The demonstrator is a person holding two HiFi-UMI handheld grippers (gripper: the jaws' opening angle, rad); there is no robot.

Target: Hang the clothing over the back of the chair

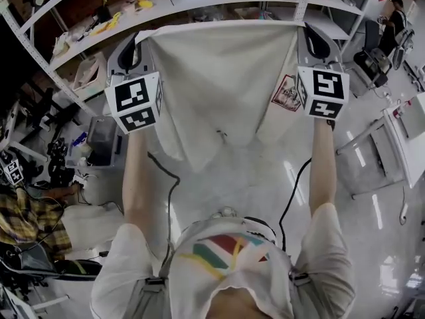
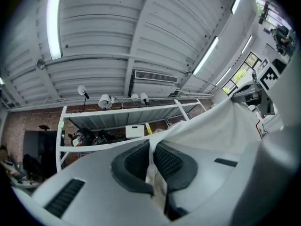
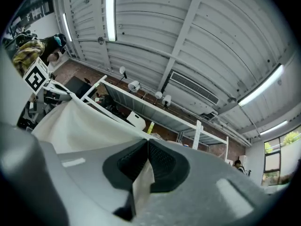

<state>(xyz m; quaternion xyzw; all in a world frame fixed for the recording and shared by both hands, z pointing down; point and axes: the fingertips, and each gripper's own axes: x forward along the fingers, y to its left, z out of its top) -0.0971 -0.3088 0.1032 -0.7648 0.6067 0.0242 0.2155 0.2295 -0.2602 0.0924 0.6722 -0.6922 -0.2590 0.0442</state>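
Note:
A white garment (image 1: 219, 78) with a small print (image 1: 287, 93) near one edge hangs spread out between my two raised grippers, its top edge pulled taut. My left gripper (image 1: 139, 42) is shut on the top left corner and my right gripper (image 1: 307, 32) on the top right corner. The left gripper view has the left gripper (image 2: 151, 145) with the white cloth (image 2: 221, 126) pinched between its dark pads and running off to the right. The right gripper view shows the right gripper (image 3: 147, 142) clamping the cloth (image 3: 80, 121), which stretches left. I cannot pick out a chair.
A white shelving rack (image 1: 199, 5) with small items stands behind the garment. A person in a plaid shirt (image 1: 26, 218) sits at the lower left by a clear plastic box (image 1: 103, 138). White metal-legged furniture (image 1: 405, 131) stands at the right. Cables trail over the glossy floor (image 1: 265, 178).

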